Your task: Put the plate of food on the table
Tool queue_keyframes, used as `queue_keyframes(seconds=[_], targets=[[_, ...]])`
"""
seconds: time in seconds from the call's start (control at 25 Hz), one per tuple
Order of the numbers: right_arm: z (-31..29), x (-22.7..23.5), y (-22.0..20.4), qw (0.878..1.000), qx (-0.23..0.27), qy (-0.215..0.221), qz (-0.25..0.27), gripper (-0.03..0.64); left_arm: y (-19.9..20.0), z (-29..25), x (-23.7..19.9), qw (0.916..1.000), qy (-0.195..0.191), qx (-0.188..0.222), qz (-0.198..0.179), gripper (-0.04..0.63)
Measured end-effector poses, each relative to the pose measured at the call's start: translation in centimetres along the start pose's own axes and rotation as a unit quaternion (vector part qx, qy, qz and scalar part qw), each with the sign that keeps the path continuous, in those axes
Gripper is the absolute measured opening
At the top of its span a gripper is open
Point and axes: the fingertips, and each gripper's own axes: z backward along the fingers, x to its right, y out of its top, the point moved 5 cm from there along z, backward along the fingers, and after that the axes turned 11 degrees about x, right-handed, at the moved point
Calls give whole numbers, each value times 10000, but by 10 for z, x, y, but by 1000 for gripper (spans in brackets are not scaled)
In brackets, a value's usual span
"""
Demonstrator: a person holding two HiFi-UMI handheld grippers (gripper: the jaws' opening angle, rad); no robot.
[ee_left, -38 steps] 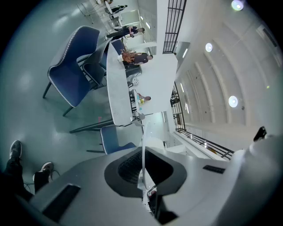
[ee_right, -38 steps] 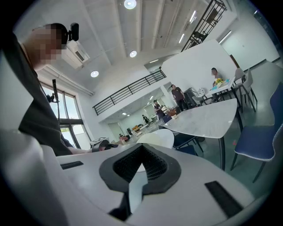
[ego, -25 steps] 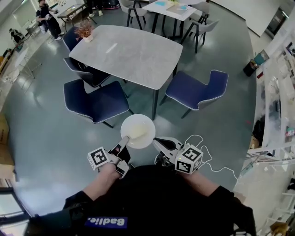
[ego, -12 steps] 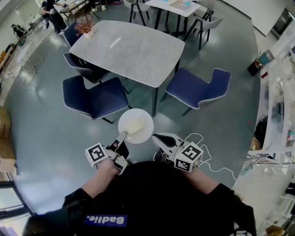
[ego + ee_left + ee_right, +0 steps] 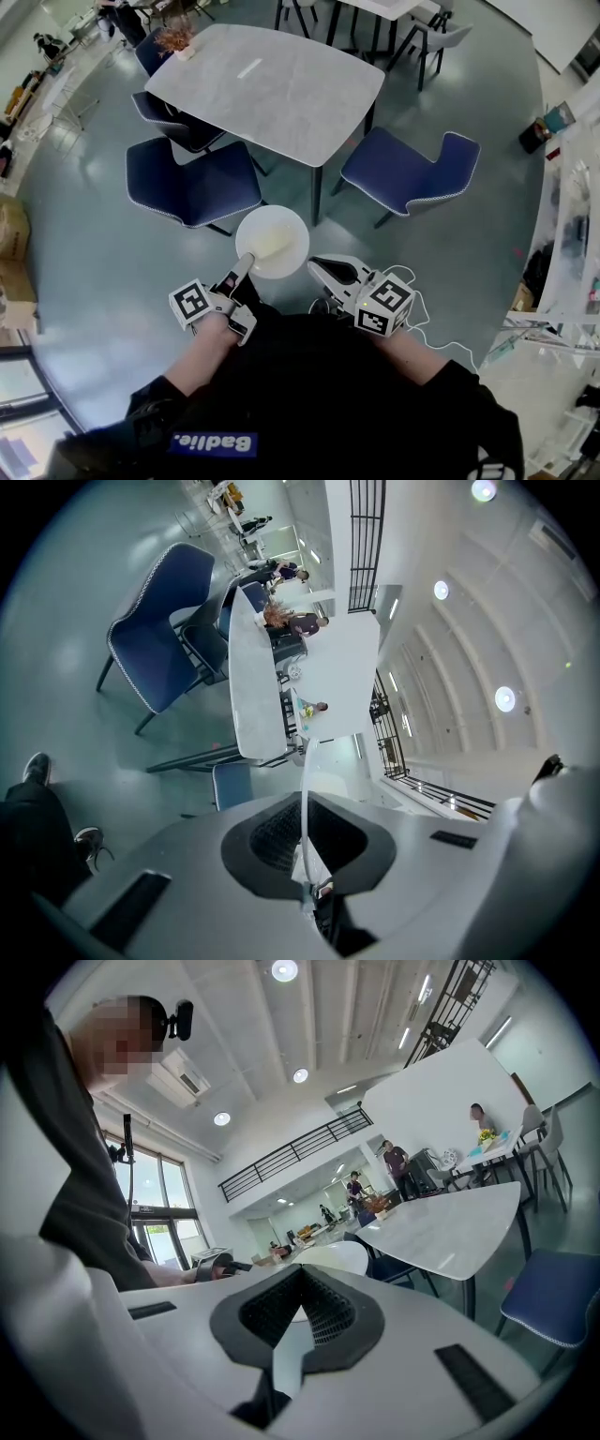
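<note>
A white round plate (image 5: 272, 242) with pale food on it hangs level above the floor in front of me. My left gripper (image 5: 246, 262) is shut on its near-left rim; in the left gripper view the plate (image 5: 305, 780) shows edge-on as a thin white line between the pads. My right gripper (image 5: 319, 267) is shut and holds nothing, just right of the plate, apart from it. The grey marble-look table (image 5: 272, 89) stands ahead, beyond the plate. In the right gripper view the plate (image 5: 333, 1258) and the table (image 5: 450, 1227) lie past the jaws.
Two blue chairs stand between me and the table: one at the left (image 5: 192, 183), one at the right (image 5: 412, 173). A small potted plant (image 5: 175, 39) sits on the table's far left corner. A white cable (image 5: 422, 309) lies on the floor at my right.
The plate, still in the left gripper, has come closer to the table. The table and chairs have shifted slightly right in the head view. Both grippers keep their hold and spacing.
</note>
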Motion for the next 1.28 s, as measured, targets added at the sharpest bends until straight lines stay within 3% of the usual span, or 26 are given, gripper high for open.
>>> queue_keyframes(seconds=[0.28, 0.64, 0.84, 1.08, 1.28], targets=[[-13, 27, 15, 9999, -23, -117, -76, 9, 21, -24, 5, 9999, -90, 97, 25, 12], [-48, 50, 24, 9993, -27, -369, -26, 9, 50, -63, -8, 9996, -165, -181, 113, 11], [-121, 76, 46, 9977, 81, -666, -4, 9, 121, -115, -10, 9986, -241, -473, 41, 12], [-177, 98, 52, 9926, 207, -1194, -97, 9, 181, -158, -22, 9949, -308, -944, -150, 12], [-218, 105, 54, 9886, 256, -1481, -129, 9, 219, -181, -26, 9912, -483, -1232, -31, 12]])
